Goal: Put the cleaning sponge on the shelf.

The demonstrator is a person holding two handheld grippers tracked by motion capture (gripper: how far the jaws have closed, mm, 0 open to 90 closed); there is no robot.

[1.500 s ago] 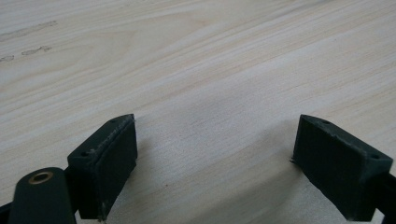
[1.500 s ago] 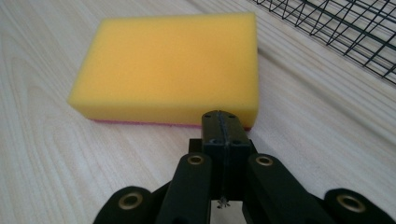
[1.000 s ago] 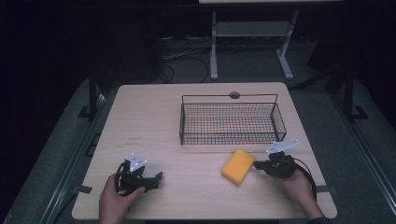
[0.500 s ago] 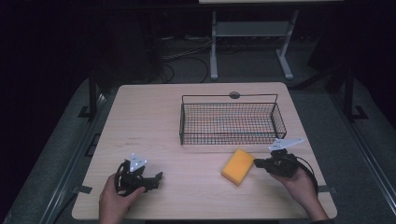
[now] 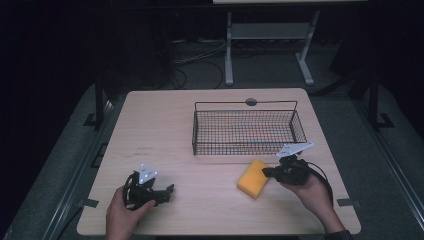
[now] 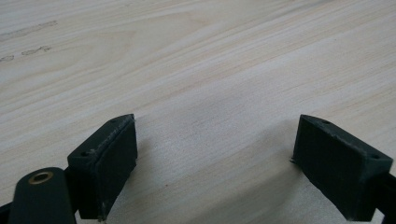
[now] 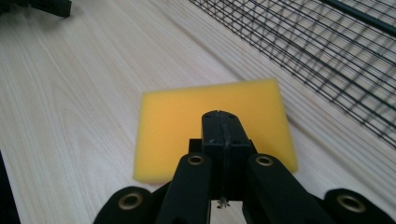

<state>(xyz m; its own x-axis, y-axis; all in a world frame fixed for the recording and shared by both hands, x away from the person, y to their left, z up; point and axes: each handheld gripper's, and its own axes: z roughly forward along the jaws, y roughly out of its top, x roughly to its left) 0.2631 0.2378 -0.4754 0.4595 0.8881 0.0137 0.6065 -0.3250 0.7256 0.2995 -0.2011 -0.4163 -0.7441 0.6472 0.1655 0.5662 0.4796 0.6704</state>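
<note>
yellow sponge, black wire basket

flat yellow sponge lies on the table just in front of the wire basket.

Left claw agape, right claw clamped.

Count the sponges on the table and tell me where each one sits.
1. The yellow sponge lies flat on the table, just in front of the wire basket, beside the right tool.
</note>
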